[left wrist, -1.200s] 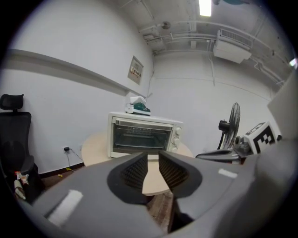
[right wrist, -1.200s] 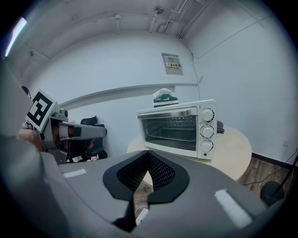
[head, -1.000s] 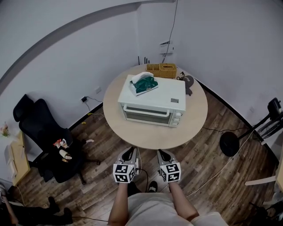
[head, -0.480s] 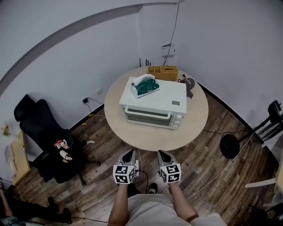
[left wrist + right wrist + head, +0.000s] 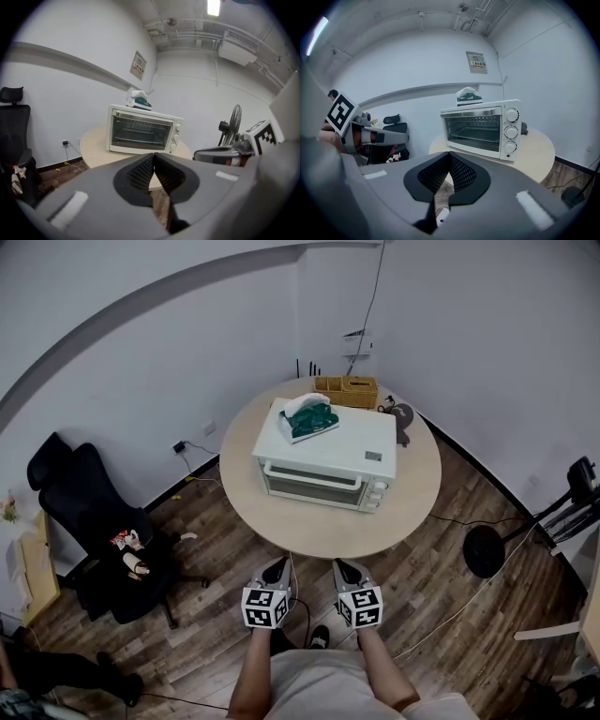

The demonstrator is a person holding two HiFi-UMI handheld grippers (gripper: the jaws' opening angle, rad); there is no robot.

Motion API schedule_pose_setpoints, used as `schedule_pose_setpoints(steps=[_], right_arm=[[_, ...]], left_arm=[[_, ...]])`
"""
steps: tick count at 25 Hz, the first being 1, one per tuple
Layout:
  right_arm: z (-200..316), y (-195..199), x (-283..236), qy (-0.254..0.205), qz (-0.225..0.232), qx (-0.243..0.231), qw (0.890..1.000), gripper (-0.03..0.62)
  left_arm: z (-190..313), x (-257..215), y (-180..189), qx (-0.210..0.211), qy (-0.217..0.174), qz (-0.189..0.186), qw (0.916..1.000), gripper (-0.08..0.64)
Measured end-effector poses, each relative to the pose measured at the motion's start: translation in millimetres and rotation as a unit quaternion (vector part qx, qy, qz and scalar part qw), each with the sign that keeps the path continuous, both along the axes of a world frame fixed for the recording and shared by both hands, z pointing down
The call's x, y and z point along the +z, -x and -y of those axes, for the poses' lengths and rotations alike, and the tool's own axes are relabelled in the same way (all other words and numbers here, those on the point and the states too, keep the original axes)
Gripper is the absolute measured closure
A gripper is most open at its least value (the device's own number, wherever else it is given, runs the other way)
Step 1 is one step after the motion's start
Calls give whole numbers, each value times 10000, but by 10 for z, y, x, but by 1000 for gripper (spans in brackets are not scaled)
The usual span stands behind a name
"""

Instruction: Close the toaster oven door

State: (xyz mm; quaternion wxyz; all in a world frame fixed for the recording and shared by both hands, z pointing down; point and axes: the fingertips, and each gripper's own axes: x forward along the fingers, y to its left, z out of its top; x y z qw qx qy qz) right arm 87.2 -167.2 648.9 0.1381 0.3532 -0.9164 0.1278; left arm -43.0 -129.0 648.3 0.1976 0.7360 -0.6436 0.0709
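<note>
A white toaster oven [image 5: 323, 465] stands on a round beige table [image 5: 328, 526], its glass door [image 5: 311, 486] upright against the front. The oven also shows in the left gripper view [image 5: 140, 131] and in the right gripper view [image 5: 480, 129], door flush in both. My left gripper [image 5: 277, 564] and right gripper [image 5: 343, 565] hang side by side near the person's body, short of the table's near edge and well apart from the oven. The left gripper [image 5: 153, 154] is shut, pads together, nothing between them. The right gripper [image 5: 450, 153] is shut and empty too.
A green and white tissue pack [image 5: 306, 418] lies on the oven's top. A wicker basket [image 5: 345, 388] and a dark object [image 5: 401, 418] sit at the table's far side. A black office chair [image 5: 84, 512] stands left, a fan base [image 5: 487, 547] right. Cables cross the wooden floor.
The head view has shifted slightly. Both grippers stay where they were in front of the person. The oven and its door have not moved.
</note>
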Motion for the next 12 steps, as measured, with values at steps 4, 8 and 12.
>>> schedule_pose_setpoints(steps=[4,8,12], right_arm=[[-2,15,6,29,41,-33,10000,592],[-10,28,-12,45,71,-57,9999,592],[-13,25,-17,31,97,-41,9999,592]], left_arm=[[4,-2,-9,36,9,-13,10000,502],[-2,-11,-1,24,2,-12,10000,502],[-8,-24,3,10,-1,45,10000,502]])
